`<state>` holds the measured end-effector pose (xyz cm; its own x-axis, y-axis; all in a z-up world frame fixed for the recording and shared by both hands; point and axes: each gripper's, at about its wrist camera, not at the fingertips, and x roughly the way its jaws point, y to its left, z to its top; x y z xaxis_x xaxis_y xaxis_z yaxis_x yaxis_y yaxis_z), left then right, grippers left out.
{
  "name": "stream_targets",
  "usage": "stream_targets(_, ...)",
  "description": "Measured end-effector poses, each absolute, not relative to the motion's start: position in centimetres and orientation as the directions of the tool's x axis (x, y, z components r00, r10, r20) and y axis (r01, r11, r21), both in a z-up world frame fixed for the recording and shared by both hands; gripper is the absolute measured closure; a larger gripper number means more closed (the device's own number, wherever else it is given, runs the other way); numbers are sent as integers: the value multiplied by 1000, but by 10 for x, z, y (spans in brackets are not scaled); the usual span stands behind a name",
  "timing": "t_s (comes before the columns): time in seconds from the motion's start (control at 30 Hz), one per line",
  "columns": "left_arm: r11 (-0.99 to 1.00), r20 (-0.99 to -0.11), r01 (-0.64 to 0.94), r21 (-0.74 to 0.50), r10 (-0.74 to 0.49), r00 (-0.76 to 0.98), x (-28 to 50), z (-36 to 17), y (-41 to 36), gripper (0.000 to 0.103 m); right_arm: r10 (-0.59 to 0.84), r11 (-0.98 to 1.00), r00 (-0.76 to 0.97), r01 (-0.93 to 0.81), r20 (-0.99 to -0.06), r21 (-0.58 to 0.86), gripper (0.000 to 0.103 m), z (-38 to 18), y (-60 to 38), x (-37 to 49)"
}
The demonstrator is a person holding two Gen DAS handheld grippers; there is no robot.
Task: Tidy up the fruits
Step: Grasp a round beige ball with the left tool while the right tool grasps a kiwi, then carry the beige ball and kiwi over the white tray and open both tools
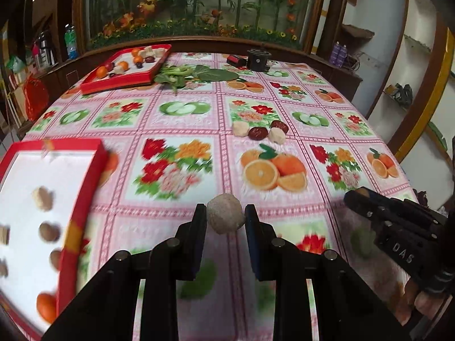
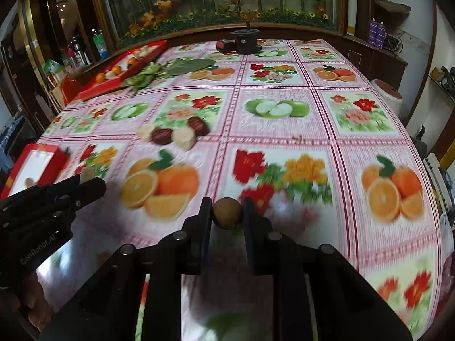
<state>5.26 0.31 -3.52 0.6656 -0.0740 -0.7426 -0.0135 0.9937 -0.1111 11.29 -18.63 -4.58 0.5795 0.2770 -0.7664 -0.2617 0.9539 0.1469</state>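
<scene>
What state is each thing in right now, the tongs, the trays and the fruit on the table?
Left tongs: shut on a pale rough ball.
Right tongs: shut on a brown round fruit.
Near red tray: partly filled.
Far red tray: holds fruit.
Loose fruit pile: lying on the tablecloth, not in a tray.

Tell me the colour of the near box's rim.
Red, around a white inside; the near shallow cardboard box shows best in the left wrist view.

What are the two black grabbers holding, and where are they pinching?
The left gripper pinches a pale rough ball by its two sides. The right gripper pinches a small brown fruit the same way.
</scene>
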Motion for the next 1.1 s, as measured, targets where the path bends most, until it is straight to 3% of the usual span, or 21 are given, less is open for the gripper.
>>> stream_targets(0.53, 982, -671, -112, -150, -18, 741, -6, -10, 63, 77, 298, 952, 653, -260, -696, 164, 80, -8, -197, 40)
stream_targets(0.9, 946, -676, -281, -163, 101, 730, -39, -13, 136, 77, 425, 889, 631, -425, -649, 170, 80, 14, -126, 9)
stream_targets(1.1, 927, -663, -316, -202, 108, 741, -52, -13, 160, 77, 504, 834, 581, -520, -639, 184, 80, 14, -76, -7)
